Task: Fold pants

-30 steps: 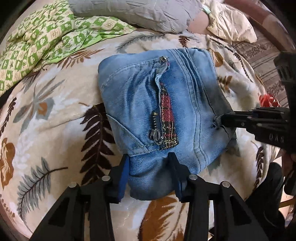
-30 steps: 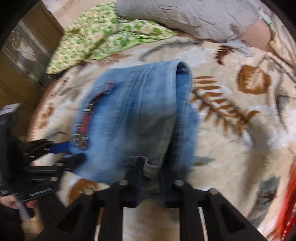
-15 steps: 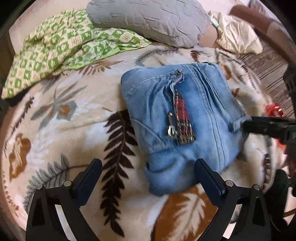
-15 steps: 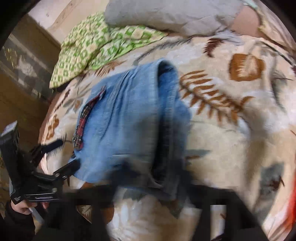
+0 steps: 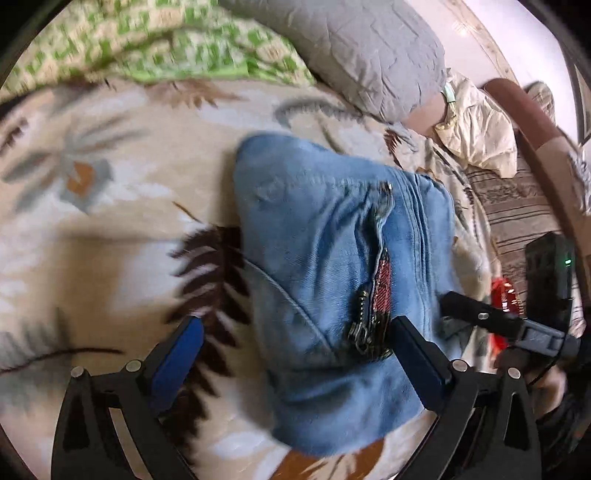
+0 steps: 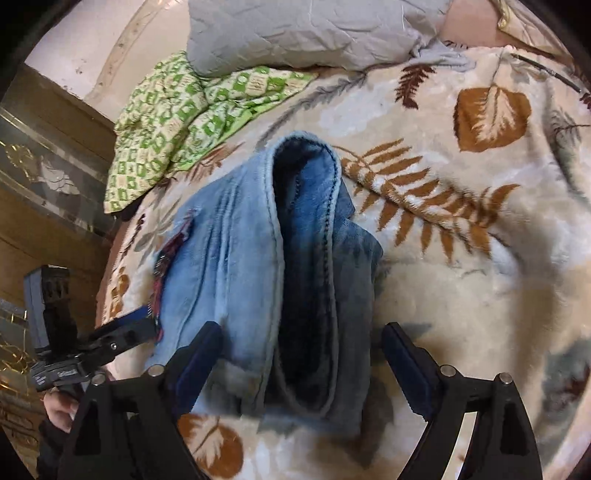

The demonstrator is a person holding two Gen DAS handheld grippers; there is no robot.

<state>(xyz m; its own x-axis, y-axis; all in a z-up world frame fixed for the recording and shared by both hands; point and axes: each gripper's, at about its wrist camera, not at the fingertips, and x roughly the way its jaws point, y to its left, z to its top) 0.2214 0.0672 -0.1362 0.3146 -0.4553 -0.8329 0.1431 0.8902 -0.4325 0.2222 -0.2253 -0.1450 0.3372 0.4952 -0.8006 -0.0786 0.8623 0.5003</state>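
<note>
The folded jeans (image 5: 332,280) were seen lying on a leaf-patterned blanket (image 5: 110,229) spread over a bed, well in from its edges. In the left wrist view the left gripper (image 5: 295,350) was held with its jaws spread wide; one blue pad stood over the bare blanket and the other over the near corner of the denim, and no fabric was pinched. Only this view showed the top face of the bundle: a plaid-backed zip (image 5: 380,291) with a metal chain beside it. The right gripper (image 5: 476,317) was seen here from the side, at the bundle's right edge, so its jaw state could not be judged from this view.

In the right wrist view the right gripper (image 6: 303,354) was shown spread open, its pads flanking the near end of the jeans (image 6: 236,266) without pressing them. Only here was the open fold edge revealed, with darker inner layers stacked within it. The left gripper (image 6: 122,332) was seen at the far side of the bundle.

A grey pillow (image 6: 303,29) and a green patterned cloth (image 6: 184,110) lay towards the head of the bed, apart from the jeans.
</note>
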